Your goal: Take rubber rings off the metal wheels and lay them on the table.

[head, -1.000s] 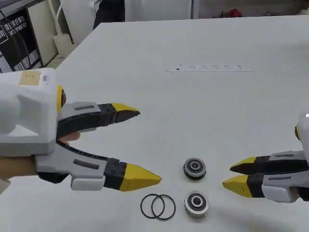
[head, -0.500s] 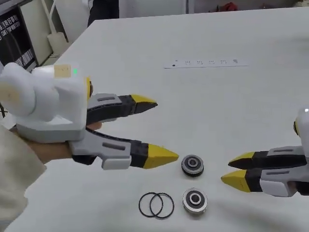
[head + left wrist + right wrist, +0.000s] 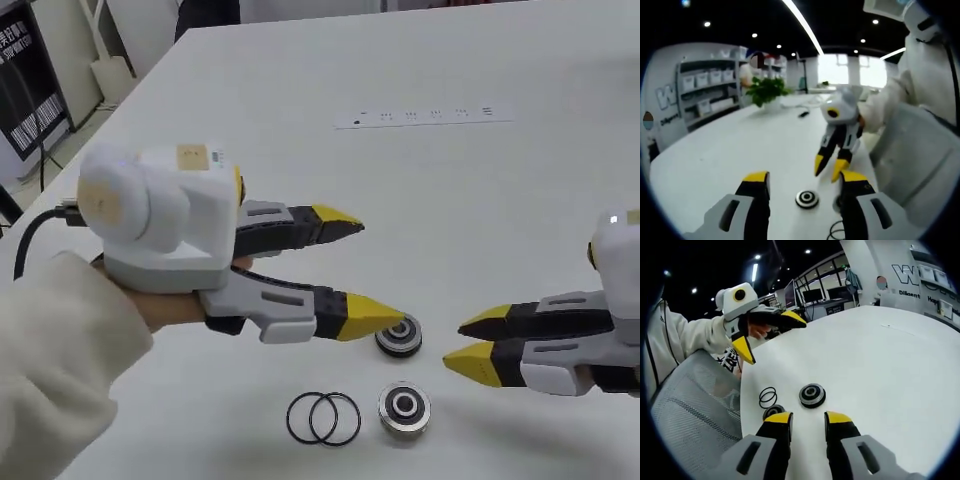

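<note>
Two small metal wheels lie on the white table (image 3: 480, 200). The far wheel (image 3: 402, 340) (image 3: 807, 199) (image 3: 812, 395) has a dark outer rim. The near wheel (image 3: 405, 409) (image 3: 773, 411) lies just in front of it. Two loose black rubber rings (image 3: 323, 418) (image 3: 768, 397) overlap on the table left of the near wheel. My left gripper (image 3: 368, 270) (image 3: 804, 177) is wide open, and its lower fingertip covers the far wheel's left edge. My right gripper (image 3: 462, 343) (image 3: 808, 417) hovers right of the wheels, open by a narrow gap and holding nothing.
A flat white strip with small marks (image 3: 425, 117) lies further back on the table. The table's left edge (image 3: 120, 110) runs beside dark boxes on the floor. A grey mesh chair back (image 3: 690, 410) stands on the near side.
My left gripper has moved right, so its lower tip now reaches the far wheel. The right gripper, wheels and rings have stayed about where they were.
</note>
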Tool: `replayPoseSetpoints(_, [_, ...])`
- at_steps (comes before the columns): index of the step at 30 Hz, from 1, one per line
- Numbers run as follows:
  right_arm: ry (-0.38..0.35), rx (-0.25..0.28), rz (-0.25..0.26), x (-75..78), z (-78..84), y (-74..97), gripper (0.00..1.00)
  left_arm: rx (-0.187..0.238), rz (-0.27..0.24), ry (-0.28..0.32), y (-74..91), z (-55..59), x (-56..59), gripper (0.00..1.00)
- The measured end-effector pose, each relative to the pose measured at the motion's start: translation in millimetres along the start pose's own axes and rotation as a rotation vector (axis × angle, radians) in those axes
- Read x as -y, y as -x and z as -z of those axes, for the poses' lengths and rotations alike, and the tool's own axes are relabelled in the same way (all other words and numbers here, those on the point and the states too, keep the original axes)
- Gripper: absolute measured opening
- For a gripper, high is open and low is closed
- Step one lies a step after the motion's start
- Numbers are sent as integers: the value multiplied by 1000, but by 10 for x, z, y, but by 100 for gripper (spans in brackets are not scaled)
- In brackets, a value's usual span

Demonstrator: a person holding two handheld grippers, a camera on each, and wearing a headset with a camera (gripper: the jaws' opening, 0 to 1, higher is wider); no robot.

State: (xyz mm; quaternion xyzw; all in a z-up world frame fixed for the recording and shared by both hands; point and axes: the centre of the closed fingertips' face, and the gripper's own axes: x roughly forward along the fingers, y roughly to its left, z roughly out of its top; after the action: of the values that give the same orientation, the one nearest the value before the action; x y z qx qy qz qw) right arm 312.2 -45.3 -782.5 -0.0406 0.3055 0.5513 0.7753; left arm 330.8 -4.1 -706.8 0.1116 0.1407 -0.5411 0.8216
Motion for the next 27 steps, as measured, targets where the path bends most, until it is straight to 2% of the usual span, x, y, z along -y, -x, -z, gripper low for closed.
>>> replayPoseSetpoints(4, [1, 3, -3, 11, -10, -35, 23, -11, 8, 2, -81, 65, -6, 53])
replayPoseSetpoints(7, [3, 3, -6, 15, -13, -63, 23, -26, 17, 5, -137, 154, -17, 49])
replayPoseSetpoints(15, [4, 2, -14, 35, -21, -117, 23, -44, 24, 9, -239, 270, -31, 42])
replayPoseSetpoints(27, [9, 5, -28, 50, -21, -202, 23, -111, 46, 9, -378, 562, -1, 32])
